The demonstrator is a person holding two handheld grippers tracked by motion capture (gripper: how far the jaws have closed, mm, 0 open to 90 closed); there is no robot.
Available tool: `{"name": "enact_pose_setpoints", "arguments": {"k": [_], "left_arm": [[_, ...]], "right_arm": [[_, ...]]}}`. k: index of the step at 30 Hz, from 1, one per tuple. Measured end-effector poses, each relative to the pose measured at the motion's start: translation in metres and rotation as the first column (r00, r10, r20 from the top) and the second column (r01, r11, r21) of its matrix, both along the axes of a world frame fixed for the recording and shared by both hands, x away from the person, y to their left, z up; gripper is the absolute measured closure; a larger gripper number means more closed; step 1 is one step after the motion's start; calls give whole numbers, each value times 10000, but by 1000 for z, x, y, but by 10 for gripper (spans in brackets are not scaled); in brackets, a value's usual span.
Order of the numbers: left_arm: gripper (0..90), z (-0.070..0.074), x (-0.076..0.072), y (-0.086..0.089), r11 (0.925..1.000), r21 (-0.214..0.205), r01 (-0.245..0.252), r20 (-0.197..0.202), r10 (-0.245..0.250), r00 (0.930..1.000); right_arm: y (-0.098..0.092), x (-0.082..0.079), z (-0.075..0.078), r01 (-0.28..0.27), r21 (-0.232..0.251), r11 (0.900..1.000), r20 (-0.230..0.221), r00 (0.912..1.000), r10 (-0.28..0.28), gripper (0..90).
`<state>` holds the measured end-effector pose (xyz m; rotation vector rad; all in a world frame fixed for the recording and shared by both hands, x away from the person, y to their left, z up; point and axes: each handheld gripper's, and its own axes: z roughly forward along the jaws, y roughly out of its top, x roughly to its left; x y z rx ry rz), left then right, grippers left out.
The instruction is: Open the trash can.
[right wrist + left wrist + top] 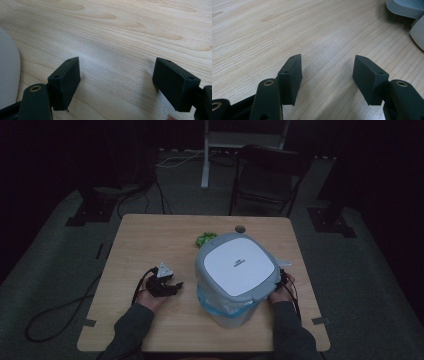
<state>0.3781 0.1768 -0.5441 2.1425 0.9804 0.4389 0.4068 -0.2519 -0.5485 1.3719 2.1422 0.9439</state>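
Small lidded waste bin (235, 285) standing right of centre on the wooden table (150, 240), toward the near edge, with a blue-tinted clear liner bag (220, 304) puffing out under the grey-rimmed lid (239, 262). Crumpled green wrapper (205, 239) lying just beyond the bin on the far side, touching or nearly so; hard to tell which.

Left gripper (167, 286) resting on the table well left of the bin, jaws spread wide with nothing between them; bare wood in the gap in the left gripper view (327, 75), with the bin's edge at the upper right of that view. Right gripper (281, 282) tucked against the bin's right side, mostly hidden behind the lid in the high view; jaws likewise wide apart and empty over bare wood in the right gripper view (116, 82).

Probably a light, hollow plastic shell, stiff but smooth-walled and likely slippery, so easy to tip or slide. Too broad for one pair of jaws across the body. Best purchase likely at the lid's rim or a protruding lip. Liner soft, thin, prone to tearing or slipping off; better left unpinched.
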Motion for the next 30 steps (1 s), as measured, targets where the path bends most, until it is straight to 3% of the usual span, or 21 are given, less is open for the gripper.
{"name": "enact_pose_setpoints", "arguments": {"k": [11,14,17,21,25,30], "left_arm": [[425,0,0,0,10000,-17,-92,10,92,10000],[553,2,4,1,9993,-363,-113,-269,104,9996],[693,3,12,0,9977,-641,207,-543,-242,9982],[886,9,20,-8,9936,-937,629,-401,-669,9970],[900,17,30,-22,9886,-1087,1037,-272,-1073,9939],[900,24,40,-42,9824,-952,1607,-52,-1619,9868]], "right_arm": [[0,1,0,-31,0,10000,-7,10000,31,212],[0,1,0,-36,-3,10000,-4,10000,36,211],[0,1,0,-32,4,10000,-8,10000,32,211],[0,1,0,-33,4,10000,-9,10000,33,211],[0,1,0,-35,5,10000,-10,10000,35,211],[0,1,0,-35,3,10000,-7,10000,35,212]]}}
